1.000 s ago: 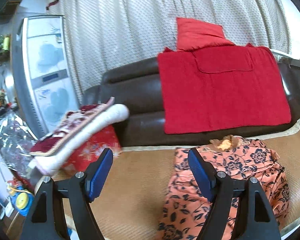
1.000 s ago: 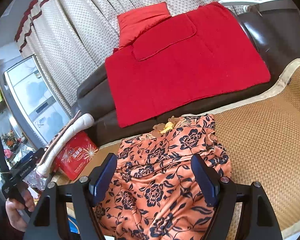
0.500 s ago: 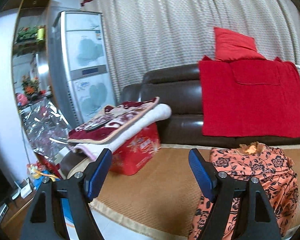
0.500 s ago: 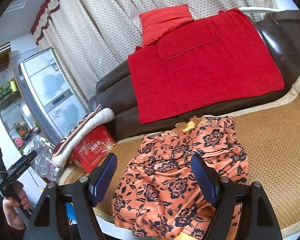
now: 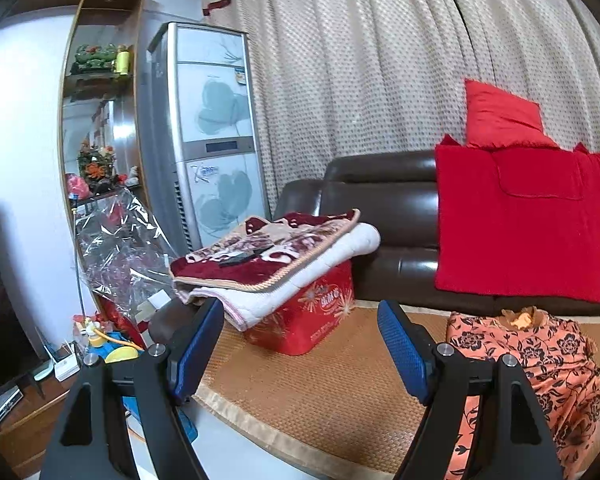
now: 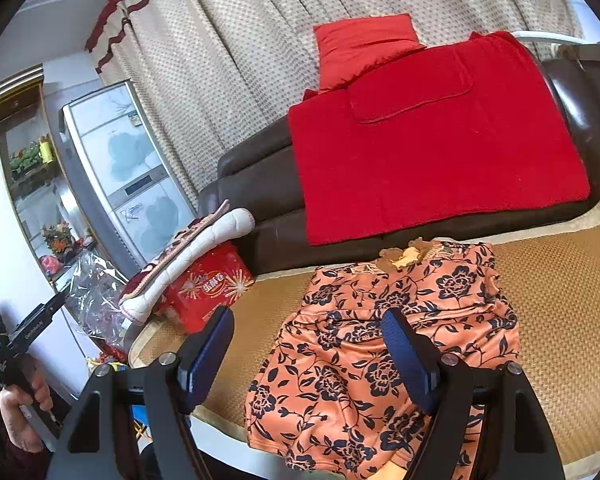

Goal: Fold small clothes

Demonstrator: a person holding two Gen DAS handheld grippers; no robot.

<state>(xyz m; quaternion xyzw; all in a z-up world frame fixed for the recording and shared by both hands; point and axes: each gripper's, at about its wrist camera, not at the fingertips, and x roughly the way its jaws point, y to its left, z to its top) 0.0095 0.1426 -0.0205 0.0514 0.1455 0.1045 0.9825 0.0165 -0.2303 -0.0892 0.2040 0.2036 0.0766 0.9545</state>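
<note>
An orange garment with dark blue flowers point(image 6: 392, 340) lies rumpled on a woven straw mat point(image 6: 560, 320); it also shows at the right of the left wrist view point(image 5: 540, 356). My right gripper point(image 6: 308, 356) is open and empty, held above the garment's near left part. My left gripper point(image 5: 300, 344) is open and empty, held over the mat point(image 5: 320, 392) to the left of the garment, near the mat's front edge.
A red gift box point(image 5: 312, 312) with folded blankets point(image 5: 276, 256) on top stands at the mat's left end. Behind is a dark sofa point(image 5: 380, 208) with a red throw point(image 5: 528, 224) and red cushion point(image 5: 500, 116). A tall air conditioner point(image 5: 208, 132), a shelf and clutter stand at the left.
Both grippers pulled back from the garment. The left one swung left, so the garment moved to its right edge and the box and shelf came into view. Both stayed open.
</note>
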